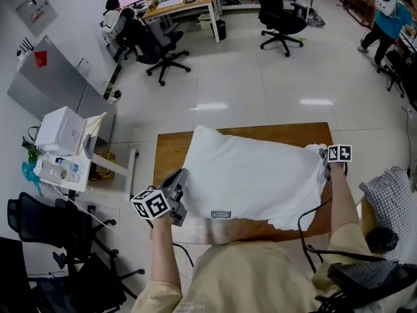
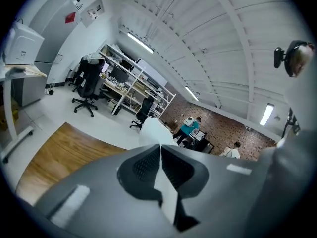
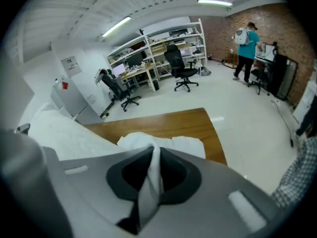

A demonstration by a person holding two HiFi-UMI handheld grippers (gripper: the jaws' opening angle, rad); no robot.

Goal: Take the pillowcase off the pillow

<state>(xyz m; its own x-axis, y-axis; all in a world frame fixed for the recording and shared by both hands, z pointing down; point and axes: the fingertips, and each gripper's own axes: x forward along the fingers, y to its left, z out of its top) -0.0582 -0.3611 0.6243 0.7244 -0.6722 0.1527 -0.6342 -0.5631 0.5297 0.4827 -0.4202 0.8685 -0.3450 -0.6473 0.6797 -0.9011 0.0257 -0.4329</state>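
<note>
The pillow (image 1: 251, 178) lies mid-frame on the wooden surface (image 1: 171, 150), long axis left to right. The left gripper (image 1: 181, 178) has its fingers clamped on the pillow's left end. The right gripper (image 1: 328, 162) pinches the bunched pillowcase (image 3: 143, 142) at the right end.

No text can be read
The small label (image 1: 229, 214) on the pillowcase (image 1: 254, 175), the wall notice (image 1: 37, 12) and the red tag (image 1: 40, 58) on the grey cabinet (image 1: 55, 83) are too small to read.
</note>
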